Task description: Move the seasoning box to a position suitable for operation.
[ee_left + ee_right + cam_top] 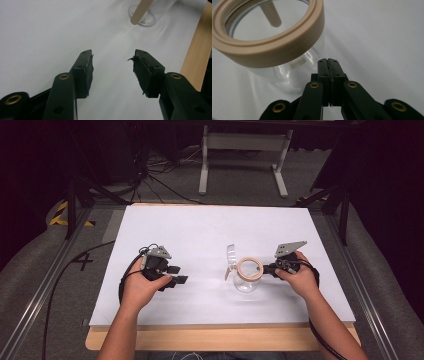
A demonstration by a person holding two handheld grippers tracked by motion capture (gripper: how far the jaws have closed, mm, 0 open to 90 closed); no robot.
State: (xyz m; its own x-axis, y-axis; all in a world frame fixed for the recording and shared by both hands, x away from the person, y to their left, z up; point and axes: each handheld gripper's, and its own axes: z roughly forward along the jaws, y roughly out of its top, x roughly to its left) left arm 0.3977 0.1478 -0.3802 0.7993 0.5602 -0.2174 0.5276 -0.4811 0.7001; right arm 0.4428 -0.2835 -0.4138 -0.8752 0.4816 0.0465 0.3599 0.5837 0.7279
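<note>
A clear glass jar (248, 279) with a beige ring (249, 268) around its mouth stands right of the table's middle. Its clear lid (231, 256) is swung open and stands up on the jar's left, and a beige stick-like piece (227, 273) slants down below the lid. My right gripper (268, 269) touches the jar's right side. In the right gripper view its jaws (329, 62) are shut just under the beige ring (274, 45), against the glass wall (294, 72). My left gripper (178, 274) rests open on the table to the left, apart from the jar; nothing lies between its fingers (112, 67). The jar's base (143, 18) and the beige piece (140, 11) lie ahead of it.
The white tabletop (200, 230) has a wooden strip (225, 338) along its near edge, which also runs along the right (197, 47) in the left gripper view. Metal rails (47, 285) flank the table. Cables and a white frame (245, 150) lie on the floor behind.
</note>
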